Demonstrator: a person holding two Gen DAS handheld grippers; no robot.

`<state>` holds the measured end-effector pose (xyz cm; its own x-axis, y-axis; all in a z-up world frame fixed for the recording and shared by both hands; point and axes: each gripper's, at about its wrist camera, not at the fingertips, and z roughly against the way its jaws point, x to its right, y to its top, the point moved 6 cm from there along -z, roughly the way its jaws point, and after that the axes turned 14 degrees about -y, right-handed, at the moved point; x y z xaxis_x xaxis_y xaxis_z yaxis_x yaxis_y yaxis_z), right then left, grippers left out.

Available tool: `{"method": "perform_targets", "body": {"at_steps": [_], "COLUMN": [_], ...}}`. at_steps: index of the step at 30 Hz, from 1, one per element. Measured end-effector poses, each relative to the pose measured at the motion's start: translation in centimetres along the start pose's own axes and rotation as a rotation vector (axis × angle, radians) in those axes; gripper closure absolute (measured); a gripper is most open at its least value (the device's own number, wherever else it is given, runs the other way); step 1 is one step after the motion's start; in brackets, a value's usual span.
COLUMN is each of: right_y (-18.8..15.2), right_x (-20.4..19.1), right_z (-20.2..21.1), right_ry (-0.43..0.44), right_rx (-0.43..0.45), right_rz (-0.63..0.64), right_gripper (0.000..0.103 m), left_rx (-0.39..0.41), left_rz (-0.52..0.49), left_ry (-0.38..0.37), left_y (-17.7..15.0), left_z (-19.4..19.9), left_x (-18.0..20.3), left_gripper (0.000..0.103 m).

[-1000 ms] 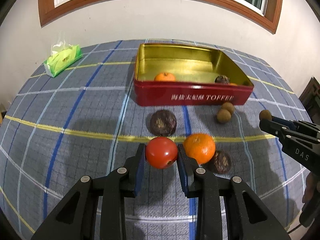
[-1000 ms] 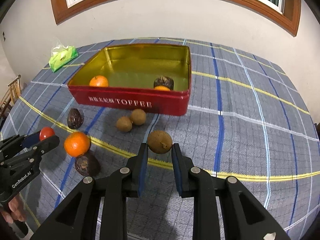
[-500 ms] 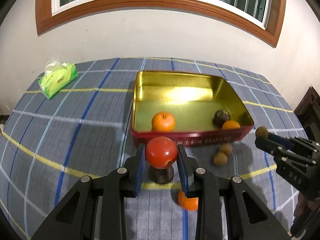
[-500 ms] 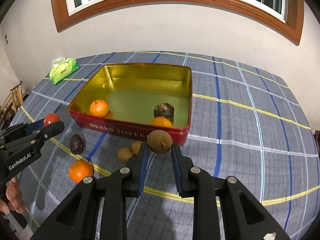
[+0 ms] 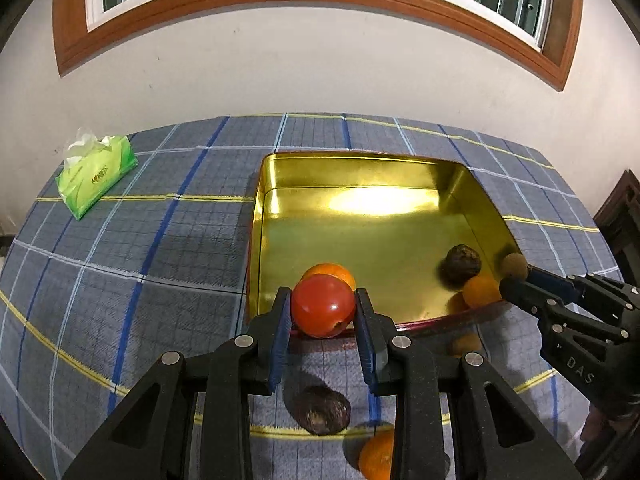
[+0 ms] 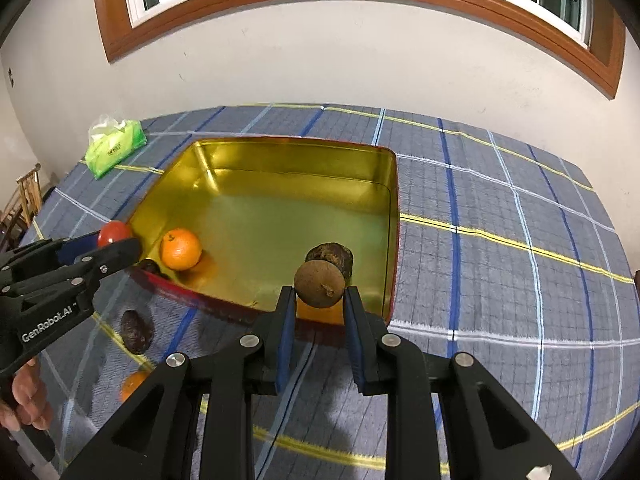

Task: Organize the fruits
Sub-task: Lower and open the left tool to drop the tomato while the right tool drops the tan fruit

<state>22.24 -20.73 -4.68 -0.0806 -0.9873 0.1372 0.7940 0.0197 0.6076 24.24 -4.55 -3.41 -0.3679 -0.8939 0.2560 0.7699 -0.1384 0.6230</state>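
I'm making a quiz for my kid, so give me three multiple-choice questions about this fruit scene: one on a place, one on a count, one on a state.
1. Where is the green tissue pack?
A. In the tin
B. On the tablecloth left of the tin
C. In a claw

2. How many oranges lie inside the tin?
A. None
B. Two
C. Five

3. What is the left claw doing?
A. Gripping a tomato
B. Hanging open
C. Gripping an orange

Answers: 1 B, it lies on the cloth beside the tin. 2 B, one near each front corner. 3 A, the red tomato sits clamped between its fingers.
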Motion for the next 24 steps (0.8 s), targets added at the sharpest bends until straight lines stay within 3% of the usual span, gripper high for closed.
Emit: {"method": "perform_targets", "body": {"at_steps": [24], "right_y": [0.5], "right_x": [-0.5], "right_z": [-2.9], "right_ry": [0.0], "right_rx": [-0.04], "right_rz": [-0.002], "right_gripper": [0.08], "left_rx": [-0.041], "left_rz": [0.012], "left_ry": [0.024], "left_y": [0.2], "left_z": [-3.1], "left_x": [-1.0], "left_gripper": [0.072]}}
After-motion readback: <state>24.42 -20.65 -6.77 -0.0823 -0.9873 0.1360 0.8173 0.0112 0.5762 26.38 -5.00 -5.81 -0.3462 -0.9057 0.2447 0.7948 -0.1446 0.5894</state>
